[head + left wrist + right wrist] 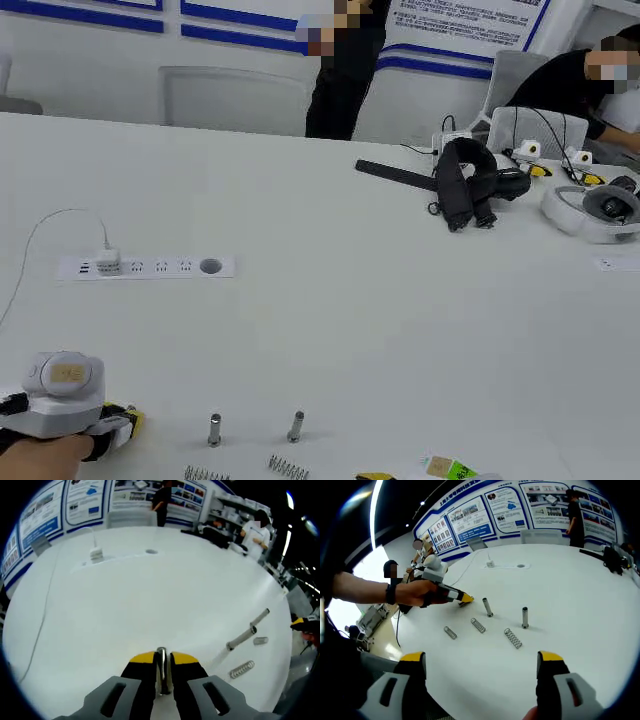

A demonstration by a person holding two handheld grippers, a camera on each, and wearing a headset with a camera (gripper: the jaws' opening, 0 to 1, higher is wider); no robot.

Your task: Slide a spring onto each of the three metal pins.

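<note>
My left gripper (161, 657) is shut on a short metal pin (161, 672), held low over the white table. In the head view it sits at the bottom left (128, 424), in a hand. Two more pins (214, 428) (296, 425) stand upright to its right, seen in the right gripper view as pins (487, 607) (524, 617). Three springs (450, 632) (478, 625) (513, 637) lie flat in front of the pins. My right gripper (480, 657) is open with nothing between its fingers, a short way back from the springs.
A white power strip (145, 267) with a plugged charger and cable lies at mid left. Black straps and headsets (470, 185) and a white headset (600, 210) clutter the far right. People stand and sit beyond the table's far edge.
</note>
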